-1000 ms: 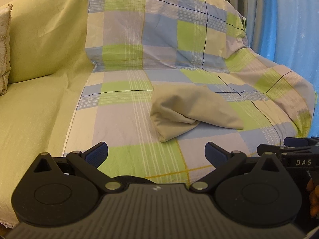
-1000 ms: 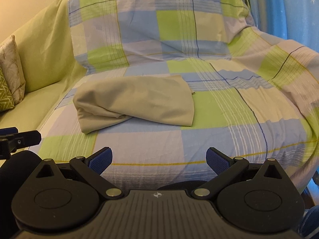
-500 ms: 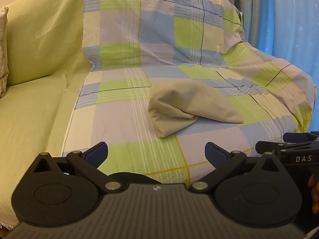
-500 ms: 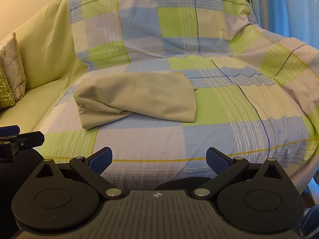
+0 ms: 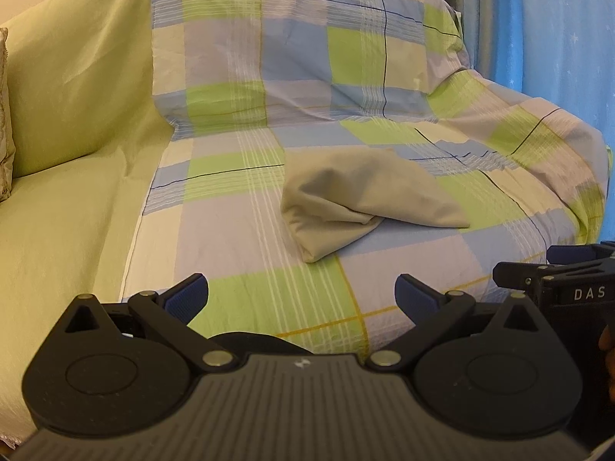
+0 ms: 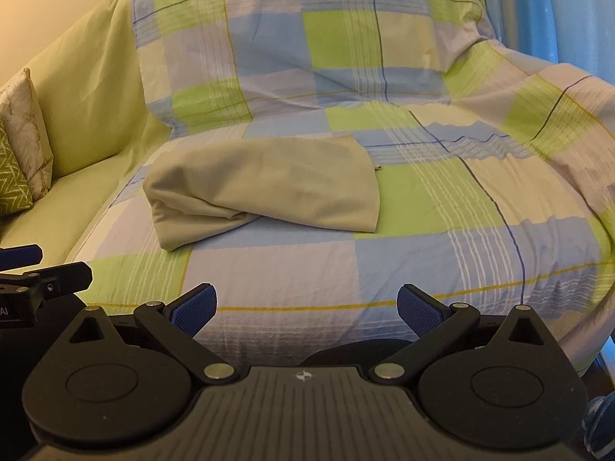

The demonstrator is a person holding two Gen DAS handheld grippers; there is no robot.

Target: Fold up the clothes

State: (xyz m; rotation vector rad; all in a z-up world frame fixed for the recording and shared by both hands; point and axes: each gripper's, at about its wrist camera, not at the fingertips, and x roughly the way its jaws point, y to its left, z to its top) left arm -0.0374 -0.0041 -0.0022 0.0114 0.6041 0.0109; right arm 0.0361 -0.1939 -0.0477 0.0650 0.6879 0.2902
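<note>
One beige folded garment (image 6: 265, 184) on checked sofa cover (image 6: 423, 199), long axis left-right, bulky fold left. Two tools: left tool (image 5: 301, 294) and right tool (image 6: 305, 303), both spread, empty.

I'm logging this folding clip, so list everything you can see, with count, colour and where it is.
beige garment: one, beige, folded over in a bundle on the seat of the sofa.
checked sheet: one, green, blue and cream, draped over the sofa's seat and backrest.
sofa cover: one, plain light green, left part of the sofa.
cushions: two, one cream patterned, one green zigzag, far left.
curtain: one, blue, far right.
left gripper: one, black with blue pads, open, empty.
right gripper: one, same colours, open, empty.
</note>
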